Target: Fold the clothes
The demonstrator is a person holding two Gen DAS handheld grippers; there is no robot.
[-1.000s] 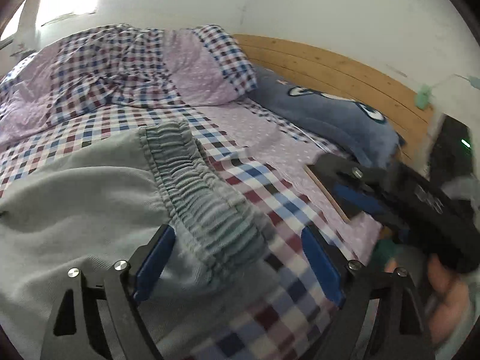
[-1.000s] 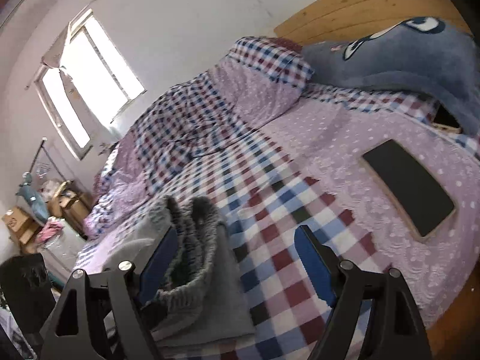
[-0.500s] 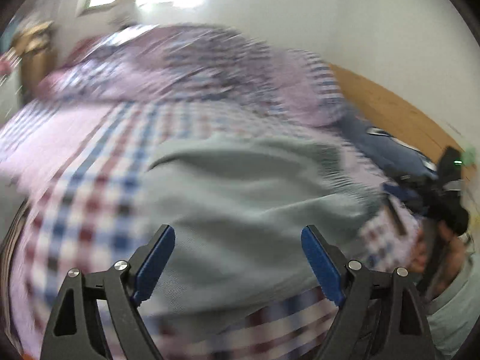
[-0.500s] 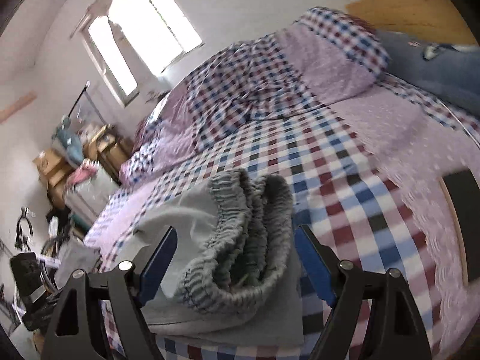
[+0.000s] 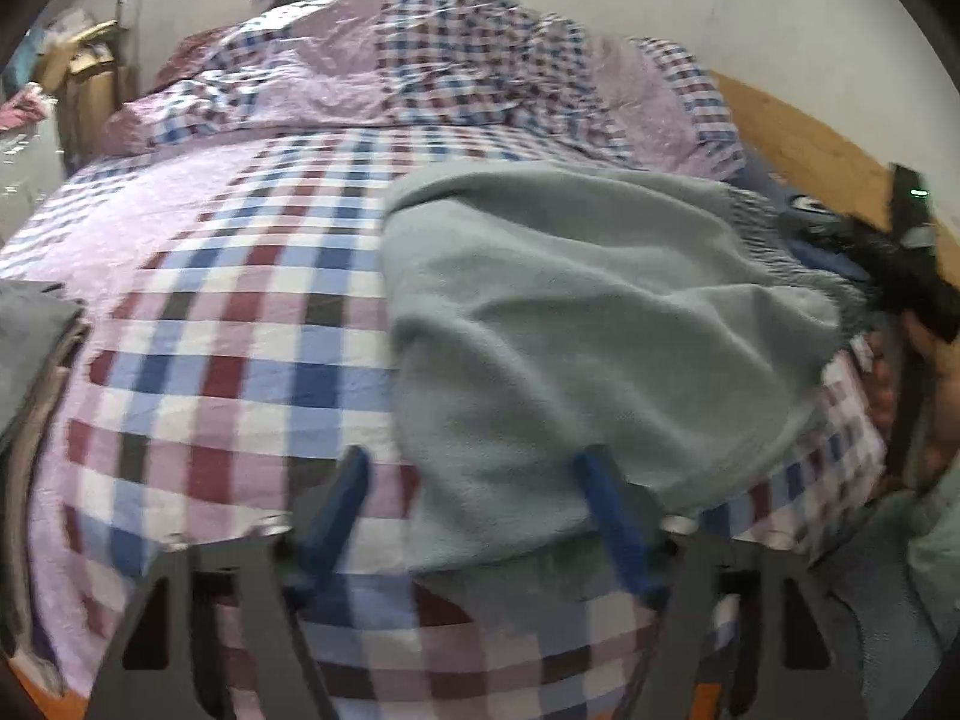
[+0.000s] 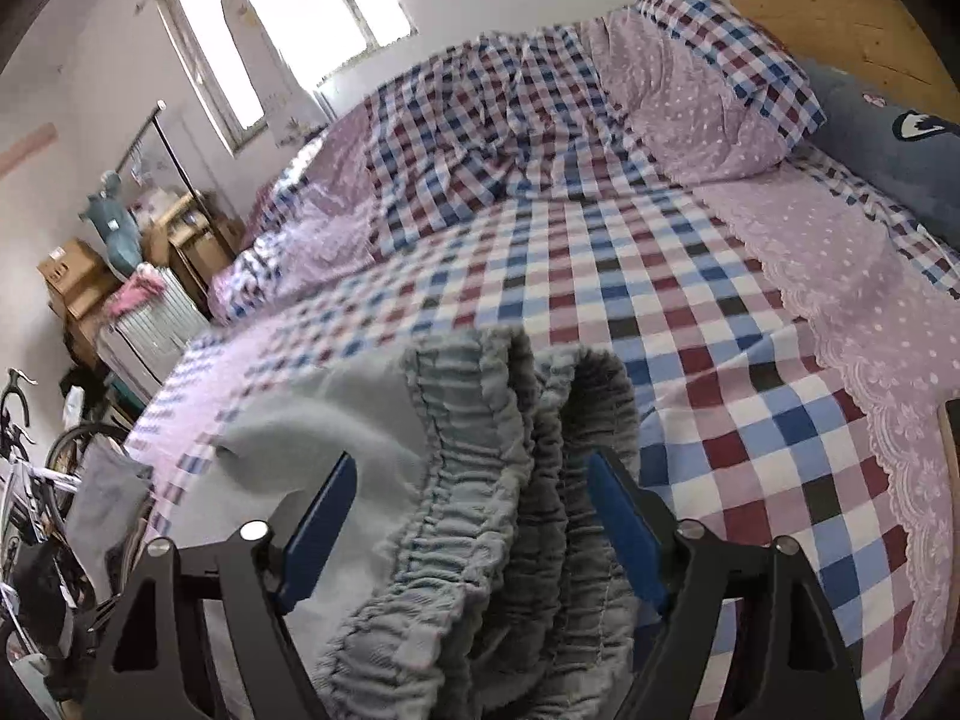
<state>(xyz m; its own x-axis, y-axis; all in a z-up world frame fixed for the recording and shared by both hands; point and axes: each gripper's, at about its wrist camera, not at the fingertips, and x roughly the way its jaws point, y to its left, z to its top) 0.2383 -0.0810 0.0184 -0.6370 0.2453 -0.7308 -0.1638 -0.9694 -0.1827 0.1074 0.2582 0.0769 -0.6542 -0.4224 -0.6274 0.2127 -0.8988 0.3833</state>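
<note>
Left wrist view: the left gripper (image 5: pixel 474 510) has swung from the waistband to the lower end of the grey shorts (image 5: pixel 600 336).

Its jaws gape wide at the hem on the checked bed (image 5: pixel 240 312), seemingly empty through the blur. The right gripper (image 6: pixel 474 516) has closed in astride the bunched waistband (image 6: pixel 510 480), jaws wide. Another fold looks due. No containers appear.

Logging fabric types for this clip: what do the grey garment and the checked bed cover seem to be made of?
The grey garment looks like a soft knit, perhaps fleece or jersey: matte, slightly fuzzy, with a gathered elastic waistband. The checked bed cover looks like thin woven cotton, matte with fine creases, though that is uncertain; its pink dotted part has a lace-like edge.
</note>
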